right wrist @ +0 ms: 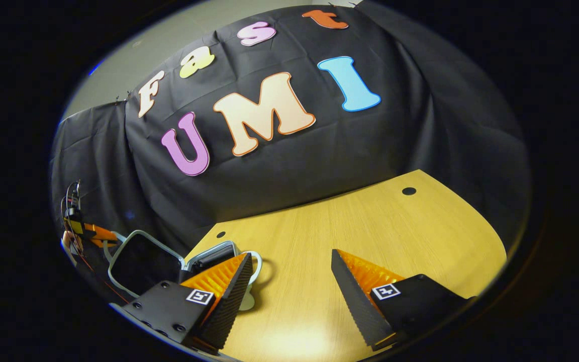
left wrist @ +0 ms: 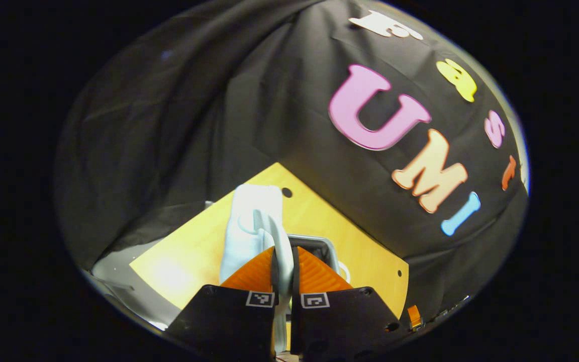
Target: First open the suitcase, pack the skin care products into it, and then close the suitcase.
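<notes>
Left gripper: seen in the left gripper view with its fingers drawn close together and clamped on the thin pale edge of the suitcase lid, which is raised on edge and runs away from the camera. The lid's surface is smooth, whitish and rounded at the far corner, with a looped moulding on its face.

Suitcase: seen in the right gripper view at the table's left edge, lying open; a dark interior is framed by a pale, rounded-rectangle rim. A second dark compartment with a grey rim is seen just behind the left gripper's fingertips.

Table: light wood-grain top, matt, with a curved far edge and small round dark holes near that edge. A broad bare stretch of the top is presented ahead of and to the right of the right gripper; the suitcase is confined to the left side.

Right gripper: held above the table top, fingers spread wide apart and nothing between them. Ridged inner pads are noted on both fingers. The left finger's tip overlaps the suitcase rim in the picture; contact cannot be told.

Skin care products: cannot be made out.

Booth wall: black draped cloth, creased, closing off the table's far edge.
</notes>
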Demonstrator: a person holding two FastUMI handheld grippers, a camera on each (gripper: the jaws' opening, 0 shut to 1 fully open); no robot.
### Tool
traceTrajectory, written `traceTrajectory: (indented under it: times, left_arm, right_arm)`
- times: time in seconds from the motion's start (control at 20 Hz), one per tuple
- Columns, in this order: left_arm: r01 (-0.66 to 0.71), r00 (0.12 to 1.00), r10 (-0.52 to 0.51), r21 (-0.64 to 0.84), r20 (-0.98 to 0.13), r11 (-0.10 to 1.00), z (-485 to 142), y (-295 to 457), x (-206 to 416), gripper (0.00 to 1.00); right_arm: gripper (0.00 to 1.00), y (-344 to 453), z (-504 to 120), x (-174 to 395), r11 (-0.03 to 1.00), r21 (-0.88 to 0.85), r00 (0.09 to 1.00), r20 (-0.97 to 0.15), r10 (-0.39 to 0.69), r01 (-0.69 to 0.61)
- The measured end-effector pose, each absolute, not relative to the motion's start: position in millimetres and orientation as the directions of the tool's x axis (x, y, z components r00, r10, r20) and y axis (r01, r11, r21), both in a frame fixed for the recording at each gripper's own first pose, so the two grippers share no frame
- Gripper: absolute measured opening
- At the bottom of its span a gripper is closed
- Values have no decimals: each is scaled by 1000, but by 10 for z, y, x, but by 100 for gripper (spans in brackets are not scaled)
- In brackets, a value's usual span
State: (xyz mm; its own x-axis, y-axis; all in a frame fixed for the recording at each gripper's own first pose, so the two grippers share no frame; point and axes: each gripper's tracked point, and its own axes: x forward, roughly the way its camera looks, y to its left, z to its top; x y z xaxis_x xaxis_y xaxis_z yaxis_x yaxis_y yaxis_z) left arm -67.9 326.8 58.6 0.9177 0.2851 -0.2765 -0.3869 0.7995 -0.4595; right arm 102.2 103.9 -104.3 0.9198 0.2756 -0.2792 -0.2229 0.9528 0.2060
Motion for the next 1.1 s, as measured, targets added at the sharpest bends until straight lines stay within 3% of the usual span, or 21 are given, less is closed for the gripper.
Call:
traceTrajectory:
  times: [0.4, 0.7, 0.85, 0.9, 1.1]
  left_arm:
    - [-140, 947, 13, -375, -321, 916, 427, 1745, 411, 5]
    - [-122, 907, -33, -337, -420, 933, -17, 1282, 987, 5]
    - [-143, 887, -18, -312, -462, 939, -232, 1201, 1185, 6]
    - [-152, 879, -9, -297, -477, 943, -327, 1172, 1270, 2]
    - [-171, 825, 11, -231, -565, 958, -775, 1019, 1489, 5]
  right_arm:
    - [98, 601, -879, 1024, 964, 159, 932, -261, 251, -215]
    - [98, 449, -930, 1103, 965, 154, 929, -274, 250, -214]
    - [98, 432, -935, 1158, 961, 173, 926, -275, 258, -216]
    - [98, 433, -931, 1180, 960, 176, 926, -273, 260, -218]
    - [98, 405, -910, 1229, 957, 185, 926, -269, 266, -222]
